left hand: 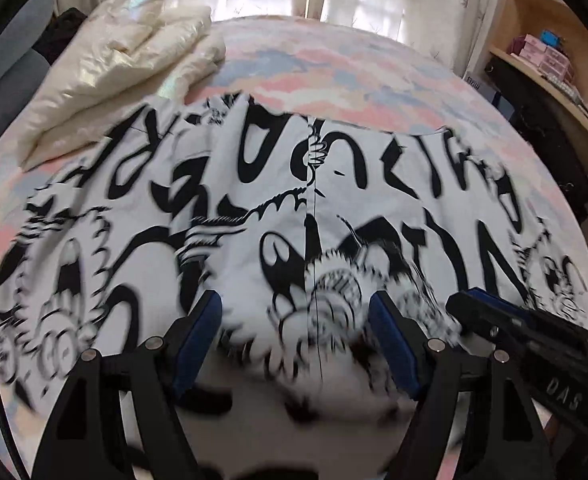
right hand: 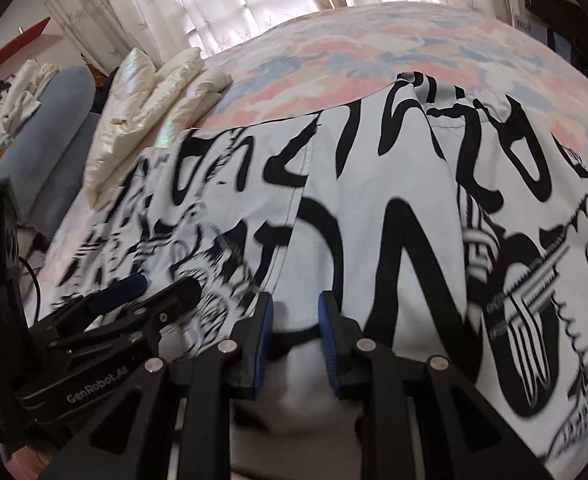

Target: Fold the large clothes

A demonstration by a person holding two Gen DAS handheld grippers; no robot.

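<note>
1. We cannot make out the near edge of the garment [left hand: 254,184]: in both wrist views it is blurred and runs under the tools, so its hem is lost to us.
2. The garment, white with heavy black lettering and cartoon print, lies spread across the bed [left hand: 333,72], whose cover is pink, blue and cream. Its right part is cut off by the frame in the right wrist view.
3. A cream quilt [left hand: 126,60] sits folded at the bed's far left, just beside the garment's far corner.
4. Both tools point steeply down at the garment's near part, side by side; each shows in the other's view.
5. The left tool [left hand: 294,336] has its blue pads wide apart, with printed cloth between them. We cannot tell whether the pads touch it.
6. The right tool [right hand: 295,340] has its pads close together with a narrow gap. A dark band of cloth crosses that gap, but we cannot tell whether it is pinched.
7. A shelf [left hand: 549,64] with small boxes stands at the right, partly cut off.
</note>
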